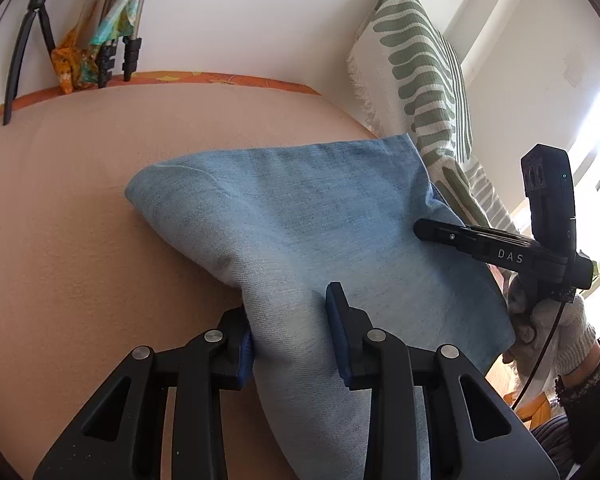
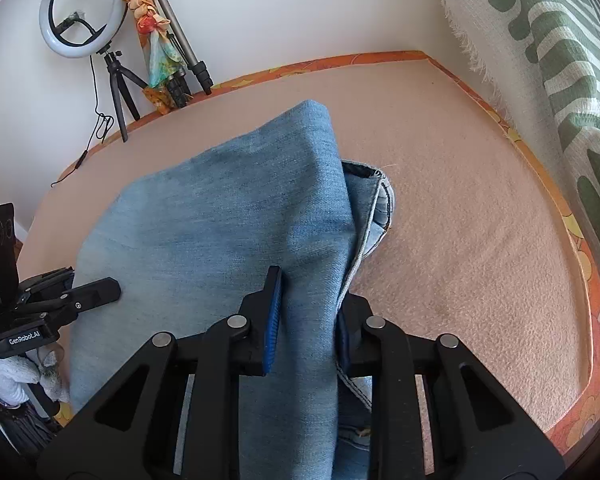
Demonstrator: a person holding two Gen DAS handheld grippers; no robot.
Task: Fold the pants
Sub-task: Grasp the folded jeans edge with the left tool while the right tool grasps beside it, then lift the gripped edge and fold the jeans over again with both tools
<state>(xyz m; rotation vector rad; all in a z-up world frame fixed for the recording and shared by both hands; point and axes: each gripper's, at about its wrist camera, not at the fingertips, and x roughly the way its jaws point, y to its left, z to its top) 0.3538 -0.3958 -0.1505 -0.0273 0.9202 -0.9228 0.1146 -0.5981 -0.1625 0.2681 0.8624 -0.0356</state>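
Light blue denim pants (image 1: 300,208) lie folded on a peach bed cover (image 1: 80,200), with the near edge lifted. My left gripper (image 1: 290,332) is shut on a bunched fold of the denim, its blue pads pressing on both sides. In the right wrist view the pants (image 2: 228,208) rise in a ridge, and a waistband or hem edge shows underneath at the right. My right gripper (image 2: 308,320) is shut on that near edge, layers pinched between its pads. Each gripper shows in the other's view: the right gripper (image 1: 424,229) at the cloth's right side, the left gripper (image 2: 112,286) at its left.
A green-and-white striped blanket (image 1: 420,60) hangs along the bed's right side (image 2: 560,80). A ring light (image 2: 82,8) and tripods (image 1: 32,40) with a colourful scarf stand against the far wall. A gloved hand (image 1: 552,328) holds the right gripper. An orange patterned border (image 2: 380,58) edges the bed.
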